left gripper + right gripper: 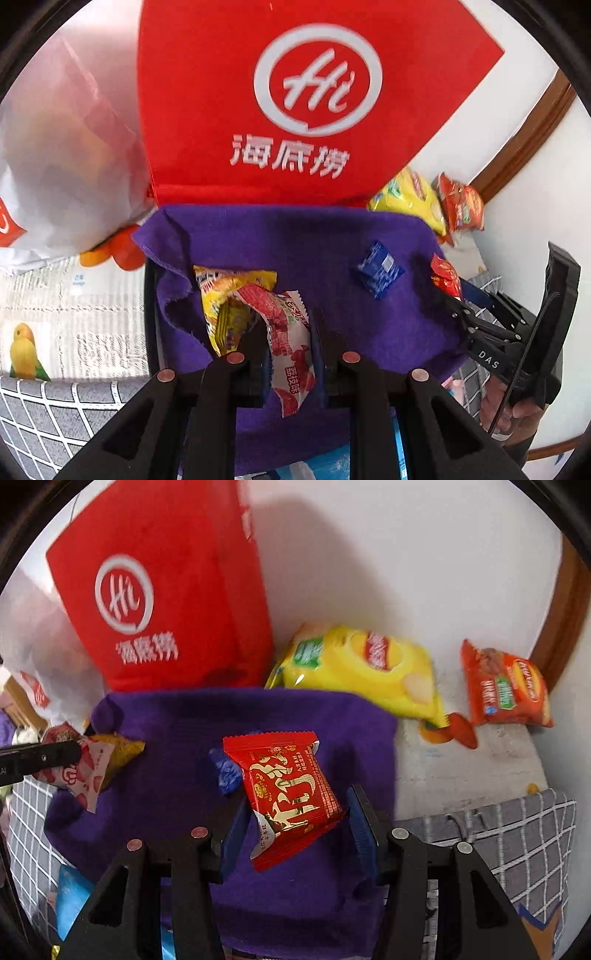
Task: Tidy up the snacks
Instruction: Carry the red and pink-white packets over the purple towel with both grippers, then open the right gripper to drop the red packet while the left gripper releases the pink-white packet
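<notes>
A purple cloth lines a dark box. My left gripper is shut on a red-and-white snack packet over the cloth, beside a yellow packet. A small blue packet lies on the cloth to the right. My right gripper has its jaws apart around a red packet with gold print; the pads do not touch it. It shows in the left wrist view at the cloth's right edge. The blue packet lies behind the red one.
A red "Hi" bag stands behind the box, a white plastic bag to its left. A yellow chip bag and an orange snack bag lie by the wall. A grey checked cloth lies at the right.
</notes>
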Available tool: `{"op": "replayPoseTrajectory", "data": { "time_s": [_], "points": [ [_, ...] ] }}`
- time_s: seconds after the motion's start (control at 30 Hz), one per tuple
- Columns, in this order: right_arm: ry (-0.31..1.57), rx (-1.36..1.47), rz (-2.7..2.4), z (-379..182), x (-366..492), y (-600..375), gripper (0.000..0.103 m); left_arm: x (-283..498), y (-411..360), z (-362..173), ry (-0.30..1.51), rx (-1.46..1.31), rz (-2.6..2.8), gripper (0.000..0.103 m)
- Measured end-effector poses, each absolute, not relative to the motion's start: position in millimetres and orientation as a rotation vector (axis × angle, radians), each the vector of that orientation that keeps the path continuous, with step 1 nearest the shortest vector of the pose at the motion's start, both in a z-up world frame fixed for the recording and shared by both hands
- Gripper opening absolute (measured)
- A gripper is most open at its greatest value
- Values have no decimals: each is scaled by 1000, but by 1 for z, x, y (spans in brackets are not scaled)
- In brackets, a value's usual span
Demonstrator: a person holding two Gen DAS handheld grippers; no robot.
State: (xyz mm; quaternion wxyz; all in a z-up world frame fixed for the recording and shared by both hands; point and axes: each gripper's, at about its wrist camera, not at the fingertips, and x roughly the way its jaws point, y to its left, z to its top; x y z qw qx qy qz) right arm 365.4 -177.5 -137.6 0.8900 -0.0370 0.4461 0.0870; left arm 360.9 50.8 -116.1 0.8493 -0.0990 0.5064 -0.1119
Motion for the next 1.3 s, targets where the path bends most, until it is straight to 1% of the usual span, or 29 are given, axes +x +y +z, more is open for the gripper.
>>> {"op": "replayPoseTrajectory", "data": {
  "time_s": [0.37,0.6,0.7,0.87,0.93,1.07,1.13,1.27,1.3],
  "points": [
    [991,-88,181,-159,371,-167,52,367,49,-133,1147,-203,-215,17],
    [1012,-106,175,-166,374,-162,53,368,46,-138,1168,-194,-206,18],
    [1014,-113,170,-166,375,-162,55,370,45,-141,1180,-205,-202,18],
    [1020,-114,166,-165,376,-160,62,371,47,-142,1183,-206,-194,18],
    [1012,-111,160,-161,375,-161,72,371,47,-142,1186,-208,-194,19],
    [980,-98,157,-151,373,-165,74,371,47,-141,1189,-207,-193,19],
    [977,-85,157,-148,372,-167,74,371,47,-140,1188,-209,-196,25],
    [968,-64,153,-143,371,-169,74,370,45,-137,1180,-206,-202,27],
    [966,-61,151,-143,371,-170,74,370,46,-136,1180,-209,-203,31]
  ]
}}
